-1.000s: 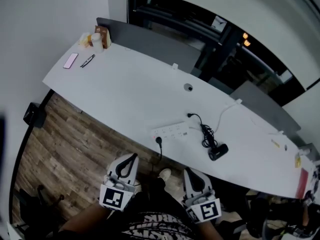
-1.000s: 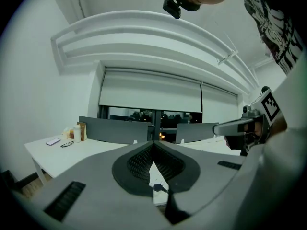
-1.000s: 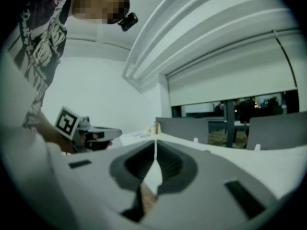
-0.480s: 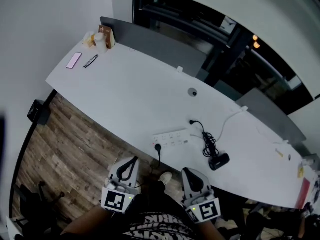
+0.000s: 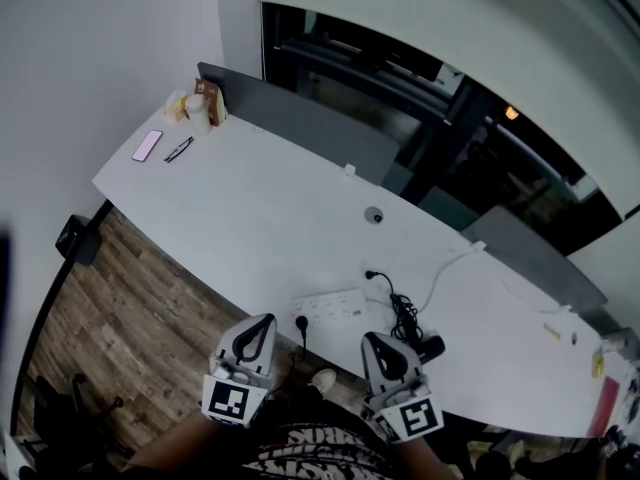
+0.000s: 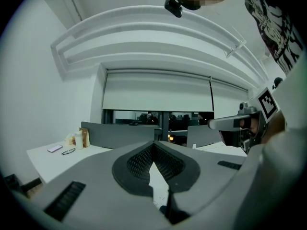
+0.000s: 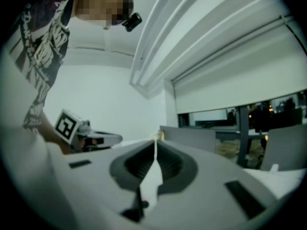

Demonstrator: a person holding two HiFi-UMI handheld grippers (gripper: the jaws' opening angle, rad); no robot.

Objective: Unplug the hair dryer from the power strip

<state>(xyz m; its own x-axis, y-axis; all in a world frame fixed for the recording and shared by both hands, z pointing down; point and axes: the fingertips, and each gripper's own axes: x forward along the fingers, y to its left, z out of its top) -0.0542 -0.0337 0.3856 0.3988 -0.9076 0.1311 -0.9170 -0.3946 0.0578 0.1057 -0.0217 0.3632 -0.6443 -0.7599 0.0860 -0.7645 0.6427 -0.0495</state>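
Left gripper point(image 5: 264, 324): jaws together, empty. Right gripper point(image 5: 373, 340): likewise. Both sit at the desk's point(image 5: 250, 198) near edge, the power strip point(image 5: 330, 306) between them and the hair dryer point(image 5: 430, 346) beside the right one.

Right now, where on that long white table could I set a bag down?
Widest bare stretch of the table: between the pink phone at the left end and the round cable hole. A smaller one lies right of the white cable. Crowded: around the power strip, black cord and hair dryer, near the front edge.

White desk point(image 5: 250, 198); wood floor point(image 5: 120, 318); dark window point(image 5: 450, 118)
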